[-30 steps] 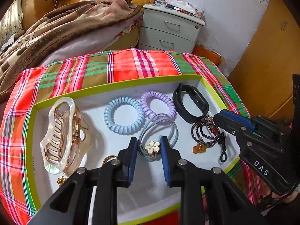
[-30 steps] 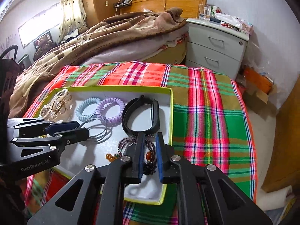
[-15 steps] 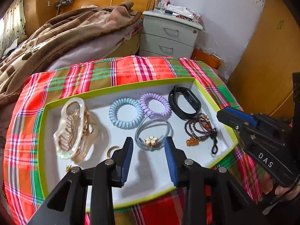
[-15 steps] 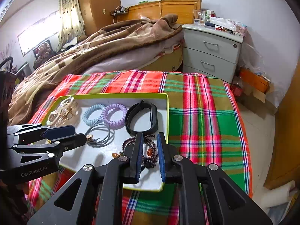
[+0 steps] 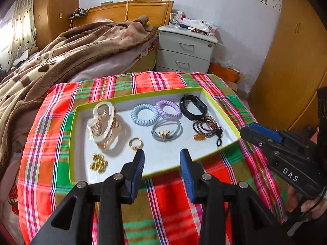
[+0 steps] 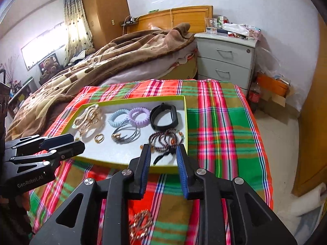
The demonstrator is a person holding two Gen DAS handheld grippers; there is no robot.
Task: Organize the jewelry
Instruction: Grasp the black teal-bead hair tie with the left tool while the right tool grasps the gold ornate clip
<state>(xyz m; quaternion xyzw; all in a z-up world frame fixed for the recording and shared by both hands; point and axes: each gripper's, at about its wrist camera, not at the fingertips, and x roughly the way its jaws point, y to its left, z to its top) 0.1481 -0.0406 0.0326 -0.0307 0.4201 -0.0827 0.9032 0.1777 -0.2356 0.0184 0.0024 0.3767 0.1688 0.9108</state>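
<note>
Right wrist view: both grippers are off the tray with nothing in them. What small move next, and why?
Probably lower the right gripper toward the gold-toned piece lying on the plaid cloth just under its fingers, outside the tray. Its jaws are opening with nothing between them, and that blurred piece looks like the only one not yet in the tray.

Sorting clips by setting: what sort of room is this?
Most likely a bedroom: a bed with a brown blanket, a wooden headboard, and a grey nightstand beside it.
</note>
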